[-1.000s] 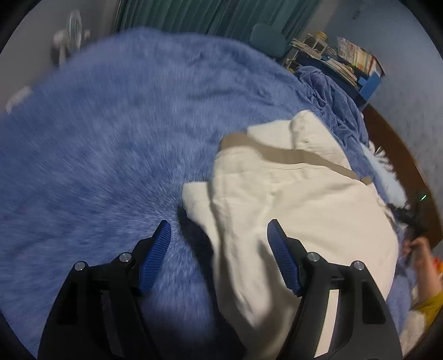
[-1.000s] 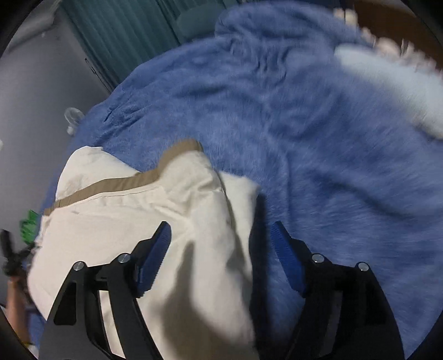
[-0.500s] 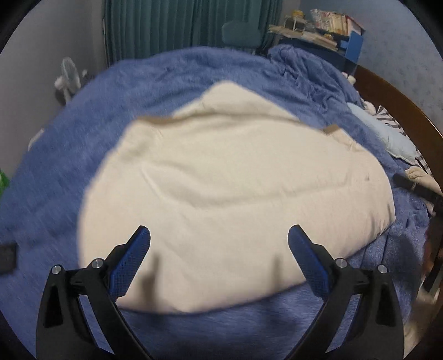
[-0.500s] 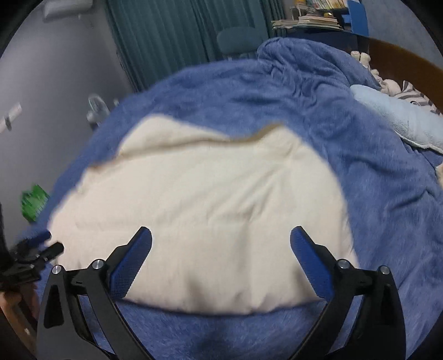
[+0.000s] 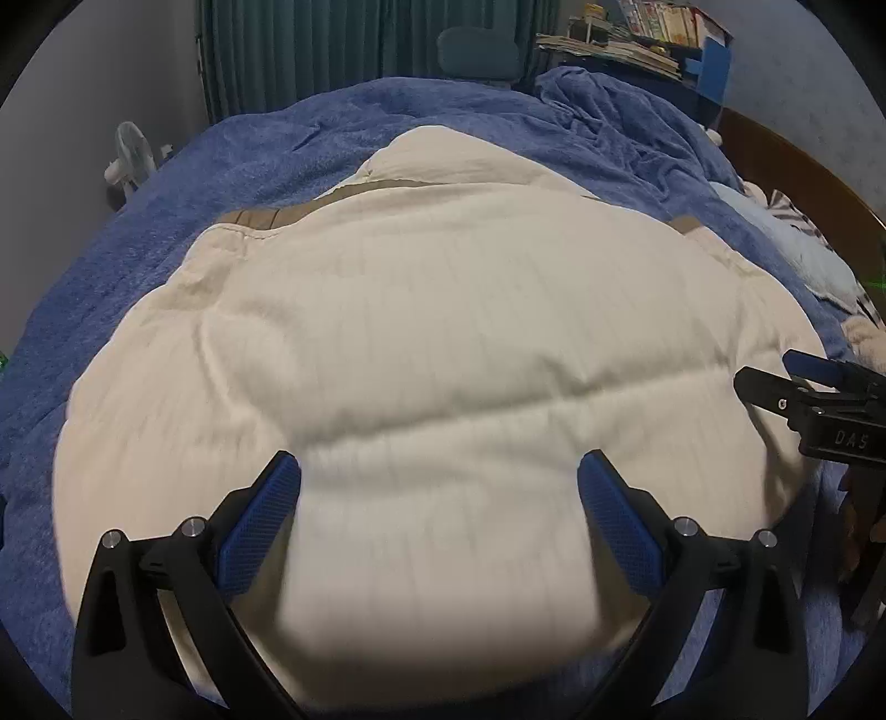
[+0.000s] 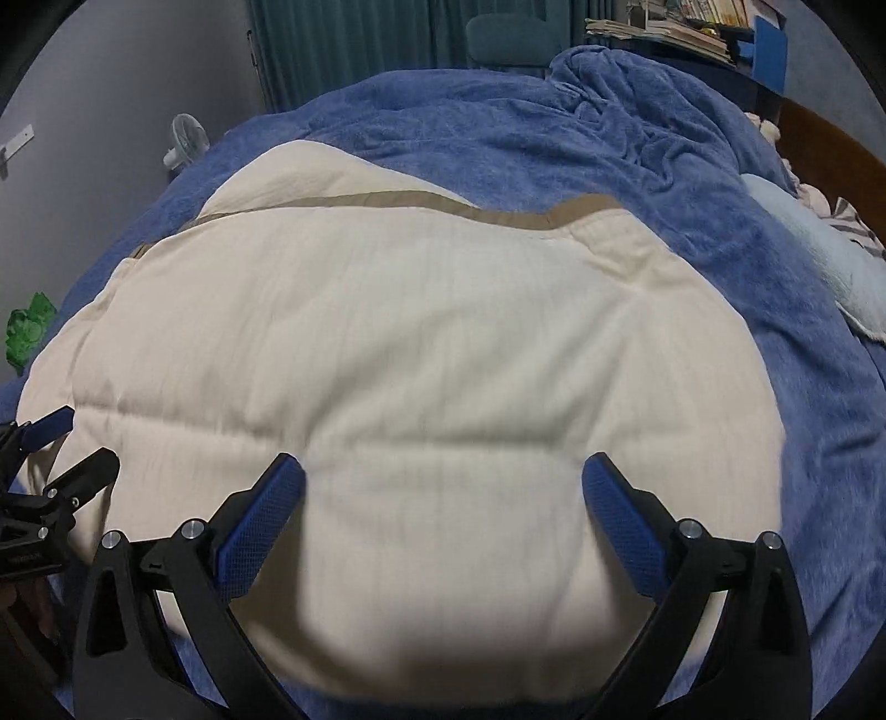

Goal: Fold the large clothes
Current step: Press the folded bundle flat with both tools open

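Observation:
A large cream garment (image 5: 432, 343) with a tan trim band (image 5: 255, 217) lies folded flat on the blue bed cover (image 5: 138, 232). It also fills the right wrist view (image 6: 421, 343), its tan band (image 6: 498, 213) along the far edge. My left gripper (image 5: 437, 498) is open and empty above the garment's near edge. My right gripper (image 6: 443, 498) is open and empty above the same near edge, further right. Each gripper shows in the other's view: the right one (image 5: 797, 382) at the right edge, the left one (image 6: 55, 443) at the left edge.
A bunched blue blanket (image 6: 637, 111) lies at the bed's far right. A pale pillow (image 6: 819, 243) and a wooden headboard (image 5: 803, 171) are on the right. A small fan (image 5: 130, 160), green curtains (image 5: 360, 50), a chair (image 5: 479, 52) and shelves of books (image 5: 648, 33) stand beyond the bed.
Both grippers have drawn back from the garment's side edges to its near edge and opened wider. The garment now lies spread flat in front of them.

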Action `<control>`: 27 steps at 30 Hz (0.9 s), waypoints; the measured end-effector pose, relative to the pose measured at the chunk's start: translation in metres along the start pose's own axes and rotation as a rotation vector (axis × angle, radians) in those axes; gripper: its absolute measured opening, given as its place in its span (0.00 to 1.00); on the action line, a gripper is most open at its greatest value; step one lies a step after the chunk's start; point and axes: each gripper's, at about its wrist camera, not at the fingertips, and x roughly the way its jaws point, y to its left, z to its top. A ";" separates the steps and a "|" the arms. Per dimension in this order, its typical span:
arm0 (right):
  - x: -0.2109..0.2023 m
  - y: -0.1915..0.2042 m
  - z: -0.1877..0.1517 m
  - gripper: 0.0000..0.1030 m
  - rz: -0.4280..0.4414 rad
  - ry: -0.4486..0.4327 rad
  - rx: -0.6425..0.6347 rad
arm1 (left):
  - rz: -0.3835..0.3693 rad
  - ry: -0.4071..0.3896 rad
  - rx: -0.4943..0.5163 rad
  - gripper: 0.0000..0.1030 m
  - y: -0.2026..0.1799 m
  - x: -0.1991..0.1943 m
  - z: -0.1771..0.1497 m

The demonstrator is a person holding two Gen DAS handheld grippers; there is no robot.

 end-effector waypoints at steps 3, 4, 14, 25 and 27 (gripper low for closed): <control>0.013 0.005 0.014 0.95 -0.008 0.003 -0.026 | 0.008 0.011 0.016 0.94 -0.001 0.016 0.013; 0.018 0.007 0.020 0.95 -0.011 0.002 -0.040 | 0.003 0.020 0.022 0.94 0.000 0.023 0.020; 0.067 0.008 0.075 0.95 -0.009 0.037 -0.070 | -0.048 0.151 0.014 0.94 0.024 0.082 0.090; 0.118 0.009 0.104 0.95 0.027 0.066 -0.059 | -0.013 0.109 -0.020 0.94 0.037 0.130 0.116; 0.120 0.012 0.103 0.95 0.010 0.062 -0.071 | -0.003 0.113 -0.016 0.94 0.036 0.131 0.118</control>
